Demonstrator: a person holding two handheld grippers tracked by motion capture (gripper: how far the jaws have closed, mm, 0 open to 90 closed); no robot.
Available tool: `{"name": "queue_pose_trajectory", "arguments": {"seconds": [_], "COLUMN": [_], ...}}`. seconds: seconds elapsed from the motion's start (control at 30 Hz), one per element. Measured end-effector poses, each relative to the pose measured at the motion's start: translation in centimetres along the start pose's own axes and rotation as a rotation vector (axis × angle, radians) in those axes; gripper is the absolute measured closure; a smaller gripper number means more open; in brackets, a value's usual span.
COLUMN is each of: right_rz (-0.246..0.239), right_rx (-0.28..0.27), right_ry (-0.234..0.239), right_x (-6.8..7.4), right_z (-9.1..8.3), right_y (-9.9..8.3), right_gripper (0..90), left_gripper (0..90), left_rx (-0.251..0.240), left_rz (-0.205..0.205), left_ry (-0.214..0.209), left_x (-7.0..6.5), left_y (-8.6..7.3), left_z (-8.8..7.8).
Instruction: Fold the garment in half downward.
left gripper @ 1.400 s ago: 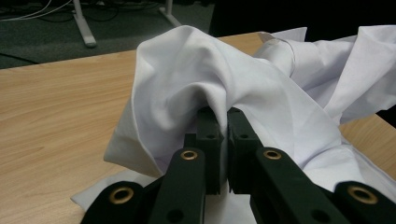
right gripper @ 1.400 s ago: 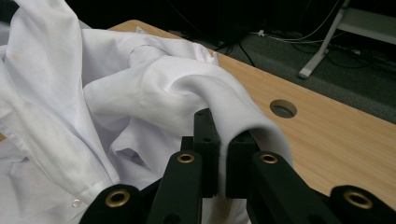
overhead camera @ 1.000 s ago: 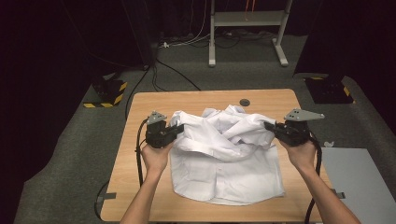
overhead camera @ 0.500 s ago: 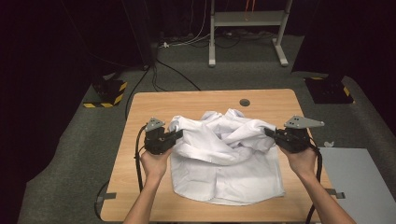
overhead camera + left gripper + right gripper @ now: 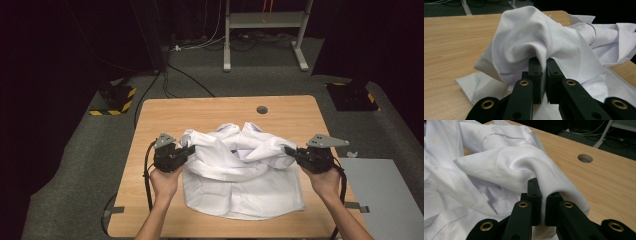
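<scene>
A person stands at a light wooden tabletop (image 5: pixel 200 112) with a black two-jaw tool in each hand and a white shirt (image 5: pixel 240 175) spread between them. The left tool (image 5: pixel 191 149) sits at the shirt's left edge, with the person's left hand (image 5: pixel 166 180) under it. Seen from the left tool's own camera, the left tool (image 5: pixel 543 62) has its jaws pressed together on a fold of the white cloth (image 5: pixel 536 37), which rises from the pinch in a soft peak and drapes down to both sides. The right tool (image 5: pixel 289 150) sits at the shirt's right edge, held by the right hand (image 5: pixel 325 181). From its own camera, the right tool (image 5: pixel 543 185) is likewise clamped on a bunched fold of the shirt (image 5: pixel 506 167), the fabric wrapping over the right-hand jaw. The lower part of the shirt lies flat on the tabletop near the person, while the upper part is gathered up in a crumpled mound between the two tools. A round hole (image 5: pixel 262 109) shows in the wood beyond the shirt. The floor (image 5: pixel 75 165) around is grey carpet, with a metal stand (image 5: pixel 262 20) behind the tabletop.
</scene>
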State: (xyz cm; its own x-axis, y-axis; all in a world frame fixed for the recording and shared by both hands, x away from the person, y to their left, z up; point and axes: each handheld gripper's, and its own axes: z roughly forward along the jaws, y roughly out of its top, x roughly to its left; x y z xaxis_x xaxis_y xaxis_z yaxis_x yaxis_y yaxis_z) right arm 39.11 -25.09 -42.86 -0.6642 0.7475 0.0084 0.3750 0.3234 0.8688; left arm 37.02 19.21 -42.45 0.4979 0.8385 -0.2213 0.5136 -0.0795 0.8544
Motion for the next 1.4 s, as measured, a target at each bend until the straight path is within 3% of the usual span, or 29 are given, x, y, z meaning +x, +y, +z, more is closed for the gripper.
{"name": "queue_pose_trajectory", "arguments": {"seconds": [0.37,0.73,1.0,1.4], "right_rz": [0.018,0.049,0.079,0.083], "right_rx": [0.019,0.061,0.083,0.118], "right_ry": [0.013,0.027,0.032,0.009], "right_x": [0.9,2.1,2.5,2.7], "right_z": [-0.3,-0.2,0.3,1.2], "right_y": [-2.9,-6.3,-8.3,-9.8], "right_gripper": [85.4,85.0,85.1,85.0], "left_gripper": [84.7,84.4,84.1,82.3], "left_rx": [0.022,0.067,0.095,0.16], "left_rz": [-0.009,-0.051,-0.081,-0.073], "left_ry": [-0.002,-0.013,-0.009,0.008], "left_x": [-0.4,-0.1,0.1,-0.1], "left_y": [-2.8,-6.4,-8.7,-10.6], "left_z": [-0.4,-0.3,0.4,1.8]}}
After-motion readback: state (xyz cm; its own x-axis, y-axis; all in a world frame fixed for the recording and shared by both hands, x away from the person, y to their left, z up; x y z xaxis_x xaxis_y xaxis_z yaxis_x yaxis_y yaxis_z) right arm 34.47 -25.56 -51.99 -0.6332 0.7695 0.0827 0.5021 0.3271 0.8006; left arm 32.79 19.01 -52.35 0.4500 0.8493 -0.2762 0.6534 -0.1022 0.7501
